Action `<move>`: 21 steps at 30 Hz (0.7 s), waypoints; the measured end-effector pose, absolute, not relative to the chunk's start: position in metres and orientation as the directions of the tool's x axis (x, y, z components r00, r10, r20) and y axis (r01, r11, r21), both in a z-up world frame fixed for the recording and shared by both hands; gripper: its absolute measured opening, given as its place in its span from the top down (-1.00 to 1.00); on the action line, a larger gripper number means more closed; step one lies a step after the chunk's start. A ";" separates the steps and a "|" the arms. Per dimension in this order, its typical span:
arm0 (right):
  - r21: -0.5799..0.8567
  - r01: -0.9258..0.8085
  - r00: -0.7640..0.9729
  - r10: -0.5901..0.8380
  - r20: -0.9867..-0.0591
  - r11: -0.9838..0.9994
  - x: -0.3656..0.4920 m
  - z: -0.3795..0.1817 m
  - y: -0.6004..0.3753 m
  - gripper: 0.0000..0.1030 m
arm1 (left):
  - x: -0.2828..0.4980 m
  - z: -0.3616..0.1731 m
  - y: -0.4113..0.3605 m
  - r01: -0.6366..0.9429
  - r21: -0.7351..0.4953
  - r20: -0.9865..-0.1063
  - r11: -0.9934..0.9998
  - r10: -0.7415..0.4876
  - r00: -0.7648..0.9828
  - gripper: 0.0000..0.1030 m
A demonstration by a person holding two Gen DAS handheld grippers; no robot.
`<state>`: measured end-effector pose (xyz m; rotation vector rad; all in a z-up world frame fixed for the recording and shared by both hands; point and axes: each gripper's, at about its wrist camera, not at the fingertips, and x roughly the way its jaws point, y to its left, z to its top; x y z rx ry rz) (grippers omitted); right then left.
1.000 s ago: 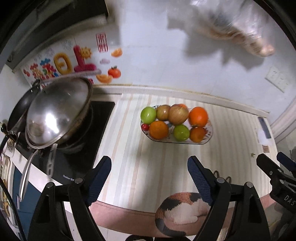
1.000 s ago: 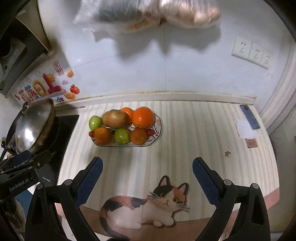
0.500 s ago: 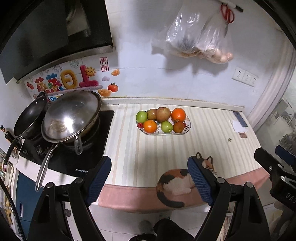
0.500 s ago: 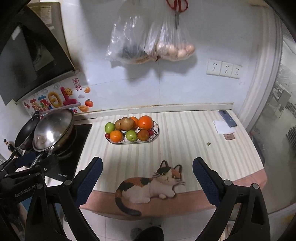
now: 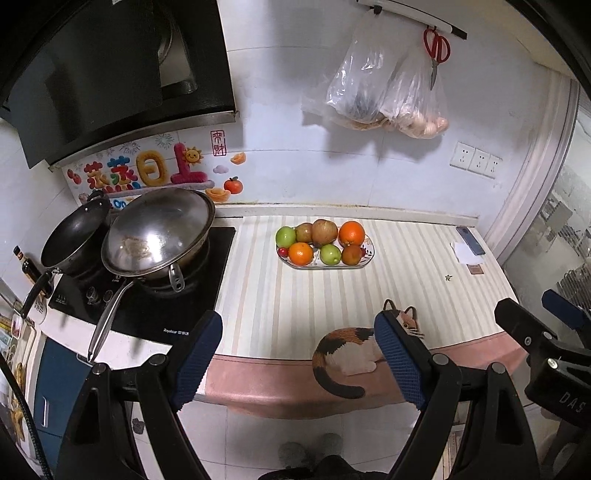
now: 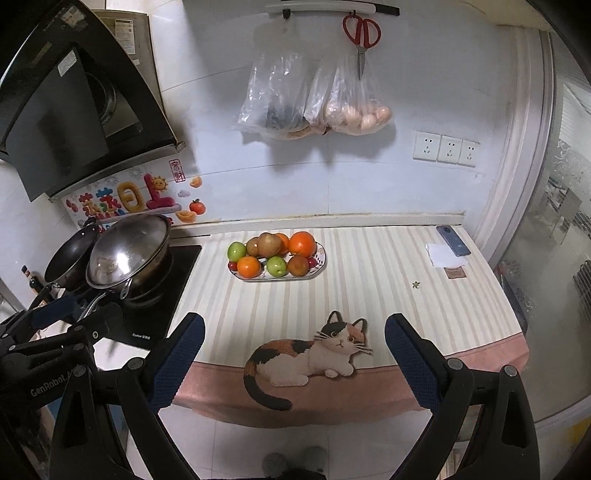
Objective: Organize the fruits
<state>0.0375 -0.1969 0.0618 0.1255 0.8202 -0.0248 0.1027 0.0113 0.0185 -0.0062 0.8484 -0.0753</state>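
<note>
Fruit plate on counter, both grippers empty
Left gripper & right gripper jaws wide apart, nothing btwn, near counter's front edge; fruit plate well beyond, by the wok

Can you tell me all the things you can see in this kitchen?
fruit plate: one, patterned, on the striped counter
oranges: three, orange, on the plate
green apples: two, on the plate
wok: one, silver, on the stove
pan: one, black, behind the wok
scissors: one, red handles, hanging on the wall
bags: several, clear plastic, hanging on the wall
phone: one, blue, far right of the counter
left gripper: open, empty
right gripper: open, empty
</note>
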 end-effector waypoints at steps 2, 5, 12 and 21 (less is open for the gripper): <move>0.104 0.066 0.685 0.031 -0.728 0.992 0.038 0.063 -0.200 -0.94 | 0.103 0.020 0.010 0.058 -0.041 -0.744 0.997 -0.069 0.665 -0.63; 0.108 0.056 0.689 0.040 -0.724 0.993 0.038 0.065 -0.204 -0.94 | 0.105 0.019 0.007 0.049 -0.045 -0.746 0.998 -0.067 0.663 -0.63; 0.123 0.045 0.682 0.059 -0.729 0.991 0.050 0.061 -0.215 -0.94 | 0.114 0.014 -0.003 0.036 -0.044 -0.755 0.998 -0.057 0.653 -0.63; 0.132 0.050 0.667 0.065 -0.743 0.990 0.098 0.041 -0.225 -0.94 | 0.151 0.006 -0.009 0.010 -0.008 -0.749 1.000 -0.012 0.662 -0.95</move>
